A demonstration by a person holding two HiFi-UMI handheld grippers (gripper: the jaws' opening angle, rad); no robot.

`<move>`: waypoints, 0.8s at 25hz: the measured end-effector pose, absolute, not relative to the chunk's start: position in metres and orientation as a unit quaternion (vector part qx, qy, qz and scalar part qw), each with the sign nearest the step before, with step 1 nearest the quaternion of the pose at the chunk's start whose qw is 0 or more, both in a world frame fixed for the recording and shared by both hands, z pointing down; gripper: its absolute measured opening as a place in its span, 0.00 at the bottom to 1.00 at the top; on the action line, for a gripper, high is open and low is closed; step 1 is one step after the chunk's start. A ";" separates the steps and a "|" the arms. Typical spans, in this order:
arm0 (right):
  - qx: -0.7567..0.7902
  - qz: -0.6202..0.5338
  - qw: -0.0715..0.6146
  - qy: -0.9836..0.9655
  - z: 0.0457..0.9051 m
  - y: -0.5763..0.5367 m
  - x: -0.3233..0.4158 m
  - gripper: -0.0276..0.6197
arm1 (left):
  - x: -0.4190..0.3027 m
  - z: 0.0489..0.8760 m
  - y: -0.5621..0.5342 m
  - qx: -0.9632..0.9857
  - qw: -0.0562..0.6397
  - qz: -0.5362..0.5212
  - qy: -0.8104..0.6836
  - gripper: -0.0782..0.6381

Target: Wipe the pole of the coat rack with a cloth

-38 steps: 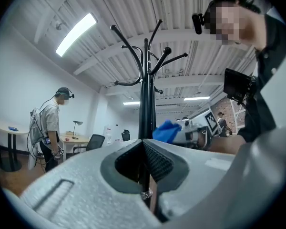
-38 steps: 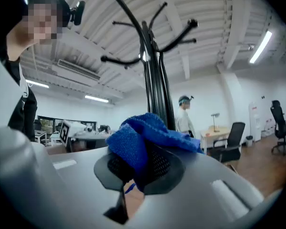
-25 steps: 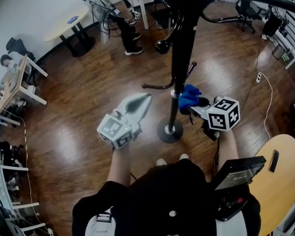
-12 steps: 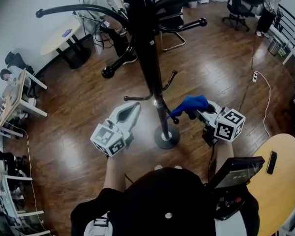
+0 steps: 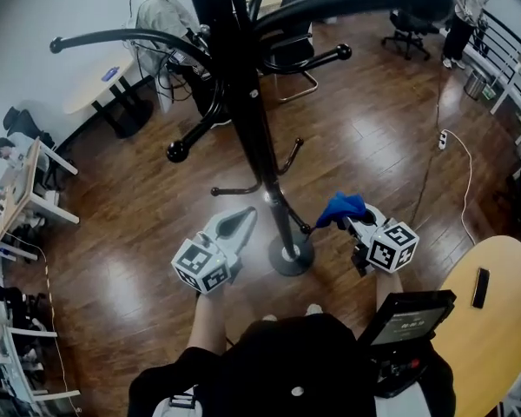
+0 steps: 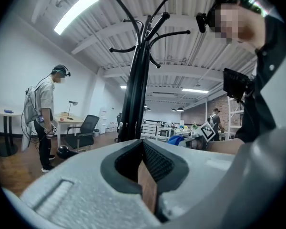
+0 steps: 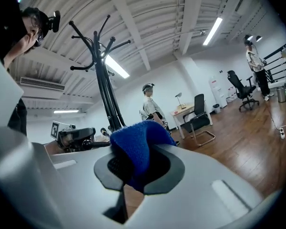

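The black coat rack pole rises from its round base in the middle of the head view. My right gripper is shut on a blue cloth, held just right of the pole's lower part and apart from it, near a small low hook. In the right gripper view the cloth bulges out of the jaws, with the pole further left. My left gripper hangs left of the pole, jaws together and holding nothing. The left gripper view has the pole straight ahead.
Curved black arms spread from the rack overhead. A round wooden table with a phone stands at my right. A white cable trails on the wooden floor. A person, chair and desks stand further back.
One second ago the cloth was against the pole; the right gripper has since drawn it right and away. The left gripper stayed beside the pole.
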State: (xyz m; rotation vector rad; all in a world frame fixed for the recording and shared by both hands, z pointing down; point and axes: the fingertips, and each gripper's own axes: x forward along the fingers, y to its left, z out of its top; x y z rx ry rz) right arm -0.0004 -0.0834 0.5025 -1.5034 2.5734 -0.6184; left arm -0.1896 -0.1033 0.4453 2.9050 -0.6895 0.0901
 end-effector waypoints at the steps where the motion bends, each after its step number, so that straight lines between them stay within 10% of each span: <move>1: -0.500 -0.204 0.048 0.841 0.509 -0.082 -0.004 0.09 | -0.192 0.448 -0.103 0.971 0.079 0.030 -0.223 0.10; 20: -0.444 -0.130 0.052 0.885 0.607 -0.098 -0.085 0.09 | -0.192 0.590 -0.104 0.969 0.099 0.025 -0.225 0.10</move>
